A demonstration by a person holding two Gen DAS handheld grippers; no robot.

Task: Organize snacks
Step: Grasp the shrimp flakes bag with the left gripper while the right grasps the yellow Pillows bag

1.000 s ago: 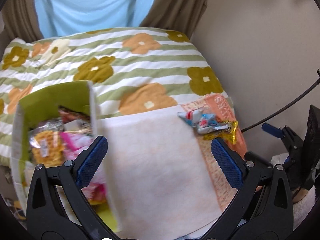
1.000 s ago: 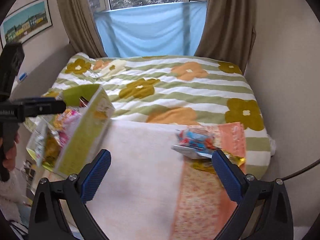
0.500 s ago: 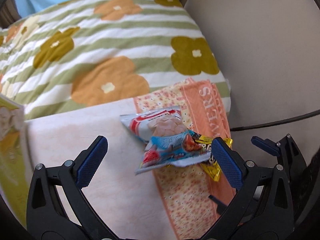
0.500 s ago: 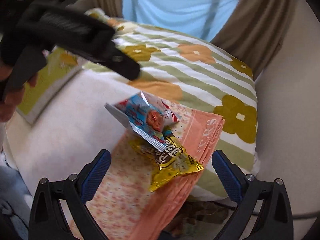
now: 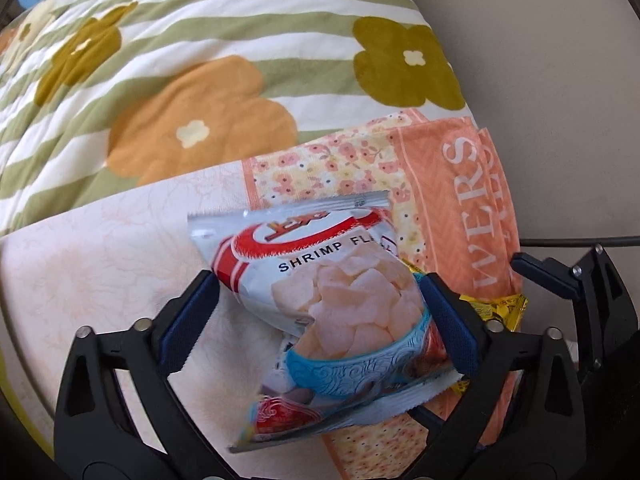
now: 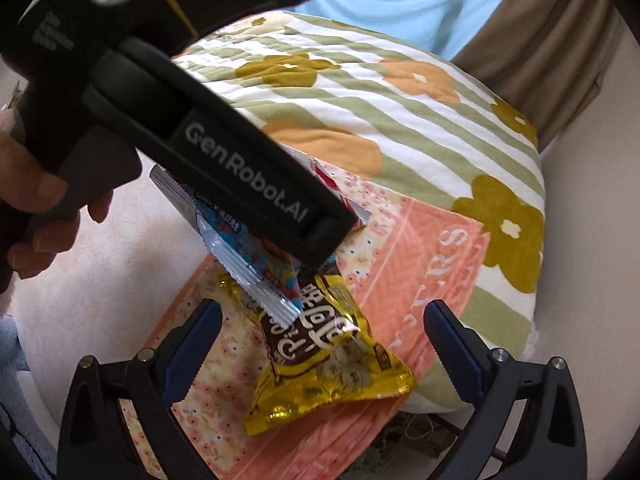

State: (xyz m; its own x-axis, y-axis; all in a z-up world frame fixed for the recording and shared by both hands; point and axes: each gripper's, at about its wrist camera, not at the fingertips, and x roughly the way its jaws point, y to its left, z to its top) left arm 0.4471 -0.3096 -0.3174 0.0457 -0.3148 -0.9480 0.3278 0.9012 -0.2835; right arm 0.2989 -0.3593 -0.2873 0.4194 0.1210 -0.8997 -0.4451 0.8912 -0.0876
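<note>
A white, red and blue shrimp chips bag (image 5: pixel 336 304) lies on the orange towel (image 5: pixel 452 184). My left gripper (image 5: pixel 320 320) is open with its blue pads either side of the bag, close to it. Whether the pads touch the bag I cannot tell. A yellow snack bag (image 6: pixel 324 356) lies partly under the shrimp bag (image 6: pixel 240 264); its edge shows in the left wrist view (image 5: pixel 500 308). My right gripper (image 6: pixel 320 352) is open, hovering around the yellow bag. The left gripper's black body (image 6: pixel 224 160) crosses the right wrist view above the snacks.
The towel rests on a pale cloth (image 5: pixel 100 280) over a striped flower quilt (image 5: pixel 200 80). A beige wall (image 5: pixel 560 80) stands close on the right, with a black cable (image 5: pixel 580 242) along it. Brown curtains (image 6: pixel 560 40) hang behind the bed.
My left gripper has moved down and forward until its fingers straddle the shrimp chips bag. My right gripper has moved closer to the yellow bag. The snack box has left both views.
</note>
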